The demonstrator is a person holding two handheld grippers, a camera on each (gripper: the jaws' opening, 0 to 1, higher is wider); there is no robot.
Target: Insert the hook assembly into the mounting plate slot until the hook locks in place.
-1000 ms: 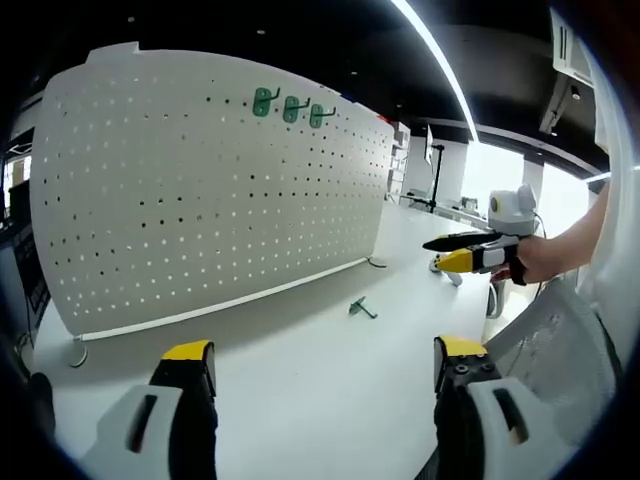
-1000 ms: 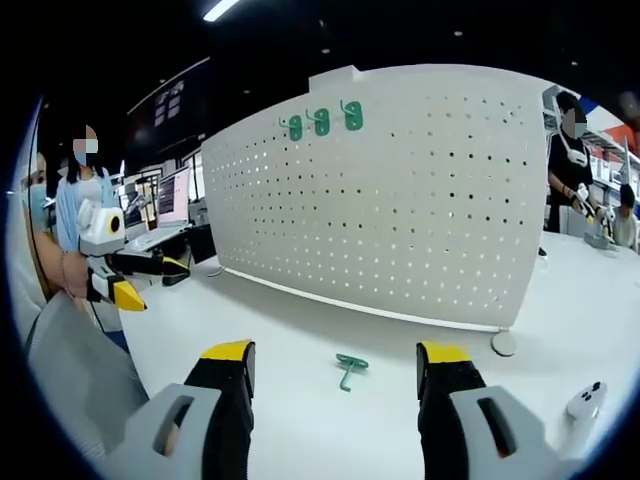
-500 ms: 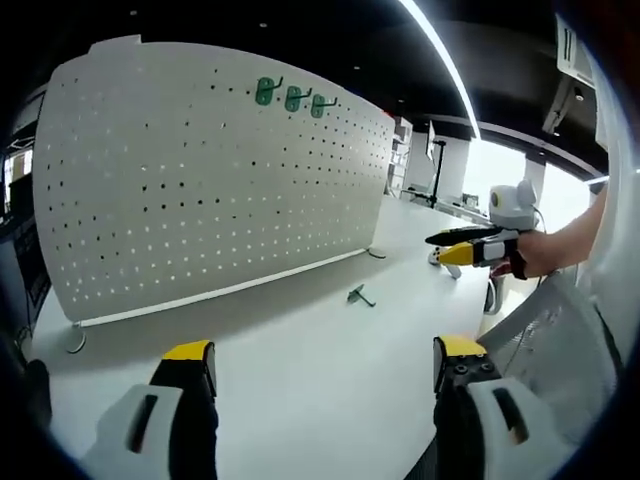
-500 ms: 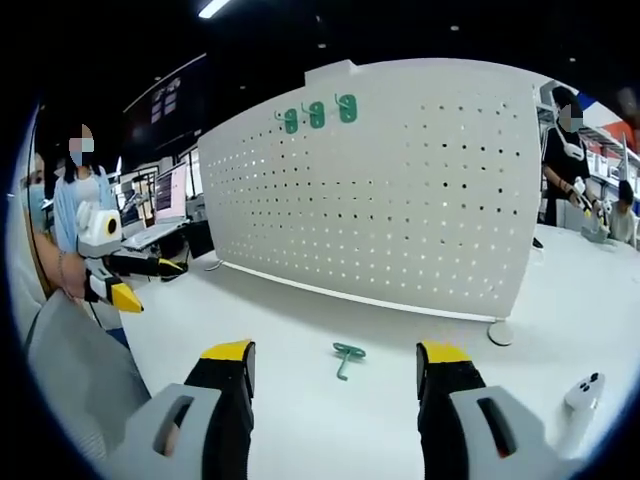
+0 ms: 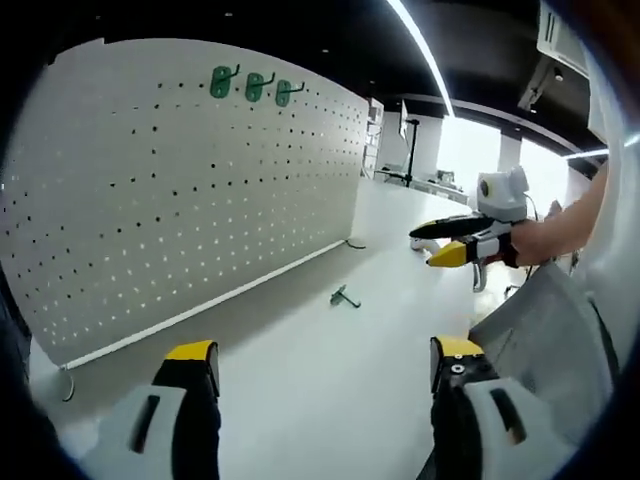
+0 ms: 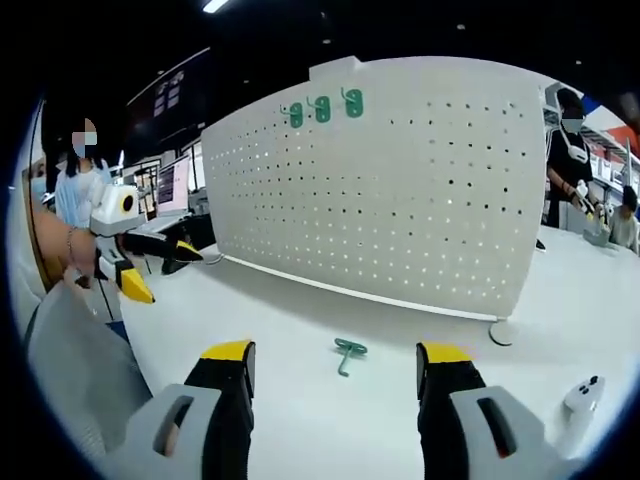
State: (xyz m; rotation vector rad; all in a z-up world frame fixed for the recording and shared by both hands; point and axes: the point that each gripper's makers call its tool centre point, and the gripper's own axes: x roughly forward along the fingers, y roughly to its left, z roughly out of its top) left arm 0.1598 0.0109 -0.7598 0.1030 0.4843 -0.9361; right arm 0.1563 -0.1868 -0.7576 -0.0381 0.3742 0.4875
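A loose green hook (image 5: 344,296) (image 6: 348,352) lies flat on the white table in front of the white pegboard (image 5: 170,190) (image 6: 400,190). Three green hooks (image 5: 250,85) (image 6: 322,108) hang in a row near the board's top edge. My left gripper (image 5: 318,362) is open and holds nothing, well short of the hook; it also enters the right gripper view (image 6: 140,265) from the left. My right gripper (image 6: 334,362) is open and holds nothing, with the hook just beyond its tips; it is seen from the side in the left gripper view (image 5: 450,240).
The pegboard stands upright on small feet (image 6: 503,332) on the white table (image 5: 300,370). A small white device (image 6: 580,395) lies at the right near my right gripper. People stand at the left (image 6: 80,185) and far right (image 6: 570,150). Desks with monitors (image 6: 170,195) sit behind.
The left gripper's view has swung so the pegboard sits further left and closer. In the right gripper view the left gripper has come in further from the left. The loose hook has not moved.
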